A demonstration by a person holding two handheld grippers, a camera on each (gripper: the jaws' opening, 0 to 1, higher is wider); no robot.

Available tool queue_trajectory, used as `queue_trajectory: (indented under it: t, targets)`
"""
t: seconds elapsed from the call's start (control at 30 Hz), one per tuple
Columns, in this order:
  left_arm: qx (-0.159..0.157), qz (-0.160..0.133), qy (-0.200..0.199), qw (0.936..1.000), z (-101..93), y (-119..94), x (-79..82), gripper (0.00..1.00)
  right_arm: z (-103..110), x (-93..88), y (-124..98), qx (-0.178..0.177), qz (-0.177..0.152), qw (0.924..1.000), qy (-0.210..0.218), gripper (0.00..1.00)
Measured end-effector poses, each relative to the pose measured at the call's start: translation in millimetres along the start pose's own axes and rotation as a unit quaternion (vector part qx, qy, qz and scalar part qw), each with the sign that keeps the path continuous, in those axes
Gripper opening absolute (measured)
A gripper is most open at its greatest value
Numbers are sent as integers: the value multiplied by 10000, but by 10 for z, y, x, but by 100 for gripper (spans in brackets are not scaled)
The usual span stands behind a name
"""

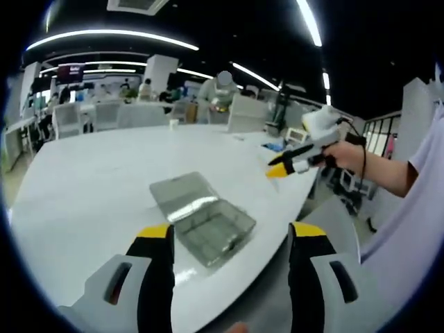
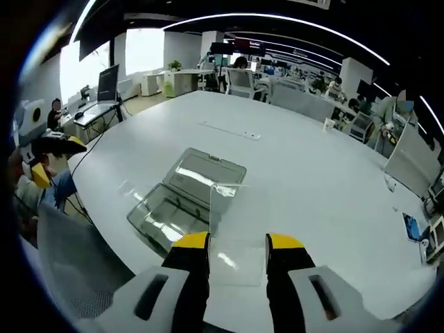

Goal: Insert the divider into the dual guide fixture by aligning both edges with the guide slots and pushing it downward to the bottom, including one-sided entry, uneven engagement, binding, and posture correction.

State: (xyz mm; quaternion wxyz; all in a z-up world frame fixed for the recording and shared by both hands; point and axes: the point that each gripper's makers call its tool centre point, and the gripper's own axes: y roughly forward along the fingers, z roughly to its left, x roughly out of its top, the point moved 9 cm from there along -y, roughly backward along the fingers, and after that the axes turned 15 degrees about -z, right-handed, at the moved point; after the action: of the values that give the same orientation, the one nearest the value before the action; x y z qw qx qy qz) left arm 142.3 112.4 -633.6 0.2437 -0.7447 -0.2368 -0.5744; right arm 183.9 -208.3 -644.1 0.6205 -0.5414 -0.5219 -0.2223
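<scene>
Now | right gripper clamping clear divider above open fixture box on table | left gripper wide, empty | square both edges to slots before pushing

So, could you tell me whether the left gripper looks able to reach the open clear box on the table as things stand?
Probably yes: the left gripper is open and empty, the clear box lies just ahead of its jaws on the white table, nothing between them.
</scene>
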Motion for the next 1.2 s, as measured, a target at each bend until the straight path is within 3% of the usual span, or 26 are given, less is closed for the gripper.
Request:
queue_trajectory:
  t: [0.73, 1.2]
  targets:
    - [-341, -15, 155, 9993, -20, 321, 135, 61, 311, 158, -88, 358, -346, 9956, -790, 27]
    - [-713, -229, 1, 9972, -115, 711, 278, 51, 573, 454, -37, 550, -678, 9858, -1433, 27]
